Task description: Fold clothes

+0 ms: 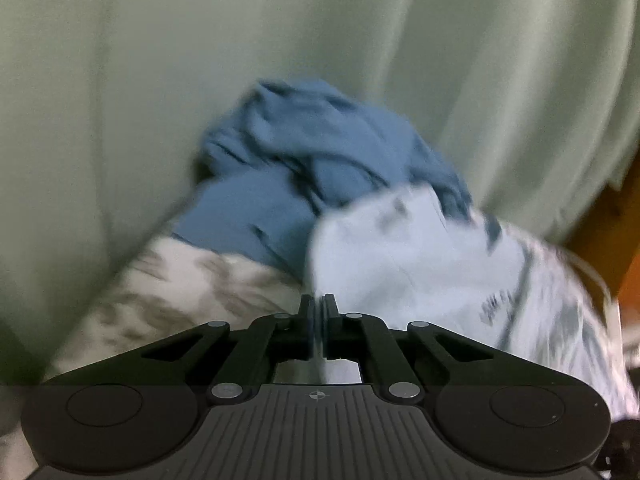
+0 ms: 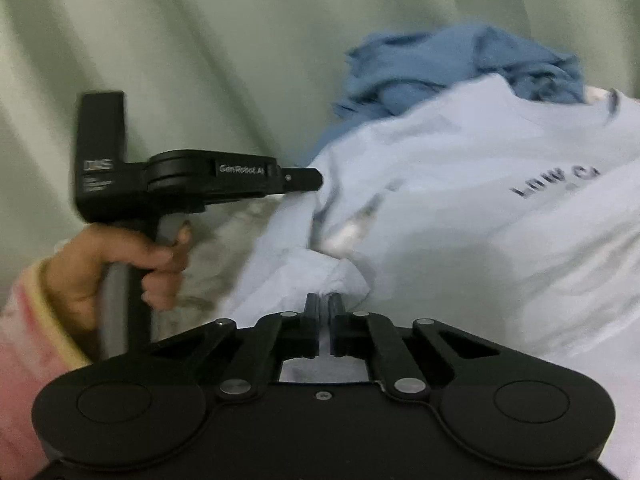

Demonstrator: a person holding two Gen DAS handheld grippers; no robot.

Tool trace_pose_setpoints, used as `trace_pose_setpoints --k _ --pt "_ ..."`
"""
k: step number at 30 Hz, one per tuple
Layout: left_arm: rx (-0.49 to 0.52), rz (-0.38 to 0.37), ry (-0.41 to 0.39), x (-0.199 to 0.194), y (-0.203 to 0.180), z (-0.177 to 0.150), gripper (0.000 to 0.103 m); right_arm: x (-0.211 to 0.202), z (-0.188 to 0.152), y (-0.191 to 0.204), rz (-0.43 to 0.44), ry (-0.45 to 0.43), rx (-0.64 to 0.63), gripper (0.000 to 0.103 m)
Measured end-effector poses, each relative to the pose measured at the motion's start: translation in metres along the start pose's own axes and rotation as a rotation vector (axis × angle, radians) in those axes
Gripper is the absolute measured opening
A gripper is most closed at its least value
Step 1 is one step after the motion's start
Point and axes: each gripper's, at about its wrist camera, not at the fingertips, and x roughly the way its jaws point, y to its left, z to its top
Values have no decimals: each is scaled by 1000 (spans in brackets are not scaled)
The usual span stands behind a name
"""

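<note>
A light blue shirt (image 2: pixel 460 208) with dark lettering lies crumpled across the bedding. It also fills the right half of the left wrist view as the same light blue shirt (image 1: pixel 420 248). My right gripper (image 2: pixel 324 304) is shut on a bunched fold of it near the hem. My left gripper (image 1: pixel 319 304) is shut too, pinching the shirt's edge. From the side, the left gripper (image 2: pixel 316 179) shows in a person's hand (image 2: pixel 120 264), its tip against the shirt's left edge. A darker blue garment (image 1: pixel 320 152) lies heaped behind the shirt.
A pale green sheet (image 1: pixel 160 80) covers the surface all around. A white cloth with a grey pattern (image 1: pixel 180 280) lies left of the shirt. Orange-brown wood (image 1: pixel 600 220) shows at the far right. A pink sleeve (image 2: pixel 24 340) covers the wrist.
</note>
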Motion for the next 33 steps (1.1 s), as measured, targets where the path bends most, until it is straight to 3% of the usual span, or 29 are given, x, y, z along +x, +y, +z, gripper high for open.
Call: trace_pose_setpoints --k 3,6,8,13,17,20,26,29,33 --pt "-29 55 -49 -15 24 10 2 -9 -1 16 76 -29 -63 6" --pt "-96 54 -64 -27 49 15 2 -19 -7 41 137 -48 -179 6" --pt "-121 13 -46 -29 56 14 3 -22 -14 56 175 -46 -237 6" --pt "-124 -63 8 -27 52 2 3 -36 -23 70 169 -81 -274 5" --pt "-145 -83 -6 -31 49 -4 9 -70 -13 53 97 -222 -201 5" --pt "-132 -81 -4 -34 44 -8 23 -102 -5 35 28 -355 -141 5" --pt "-136 -105 27 -27 35 -15 23 -166 -12 -2 -144 -591 7 5" --pt "-118 -129 51 -21 24 -20 29 -181 -25 -21 -247 -596 55 6" --pt "-84 -166 76 -12 3 -24 34 -183 -46 -49 -359 -530 136 6"
